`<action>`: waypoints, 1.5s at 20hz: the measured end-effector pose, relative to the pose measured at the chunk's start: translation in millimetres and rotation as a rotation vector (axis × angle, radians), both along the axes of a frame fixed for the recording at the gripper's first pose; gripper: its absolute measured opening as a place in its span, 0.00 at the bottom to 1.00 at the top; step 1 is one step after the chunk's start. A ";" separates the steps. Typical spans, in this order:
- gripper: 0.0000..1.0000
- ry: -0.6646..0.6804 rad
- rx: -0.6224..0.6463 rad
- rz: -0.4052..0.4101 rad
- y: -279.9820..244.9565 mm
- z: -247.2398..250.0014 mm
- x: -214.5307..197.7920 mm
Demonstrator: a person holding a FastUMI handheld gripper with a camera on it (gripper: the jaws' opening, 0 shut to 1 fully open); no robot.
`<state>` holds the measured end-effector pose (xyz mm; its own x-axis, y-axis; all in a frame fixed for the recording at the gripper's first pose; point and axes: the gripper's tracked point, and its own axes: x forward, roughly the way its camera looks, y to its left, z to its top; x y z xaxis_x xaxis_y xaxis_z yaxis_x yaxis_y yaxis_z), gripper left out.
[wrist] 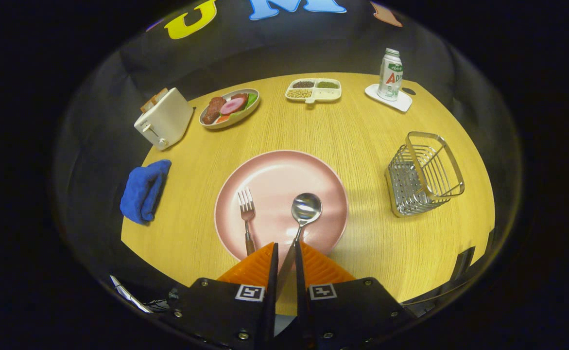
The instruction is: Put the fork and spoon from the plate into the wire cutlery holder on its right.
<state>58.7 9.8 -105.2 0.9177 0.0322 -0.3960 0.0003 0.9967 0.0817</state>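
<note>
Clearly the spoon (303, 214) is the piece in hand: the gripper (285, 253) has its two fingers drawn close together with the spoon's handle running down the narrow gap between them, and both appear to press on it, so I judge the grasp made. The spoon's bowl lies ahead of the fingers on the near half of the pink plate (274, 170); whether it has lifted clear of the plate I cannot tell. The fork (247, 218) lies just left of the spoon, tines pointing to the far side, its handle running back under the left finger (260, 265), untouched by the grip as far as can be seen. The wire cutlery holder (422, 175) stands on the yellow table (342, 126) to the right of the plate, well apart from it, tilted in the fisheye but seemingly upright and with nothing visible inside. So the task looks barely begun, with both pieces yet to go in. Next, the move calls for a lift straight up off the plate, a carry to the right over the holder's open top, and tipping the spoon toward vertical so it drops in without snagging the rim. The gripper is held low at the near edge of the table, pointing forward and down across the plate.
</note>
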 end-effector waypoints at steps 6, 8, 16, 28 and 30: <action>0.19 0.081 0.010 -0.023 0.3 -18.4 11.7; 0.19 0.095 0.013 -0.030 -0.2 -20.7 14.4; 0.19 0.124 0.021 -0.059 -2.2 -27.8 21.4; 0.10 0.148 0.009 -0.087 -7.4 -33.1 31.9; 0.04 0.144 0.027 -0.082 -5.2 -34.1 28.0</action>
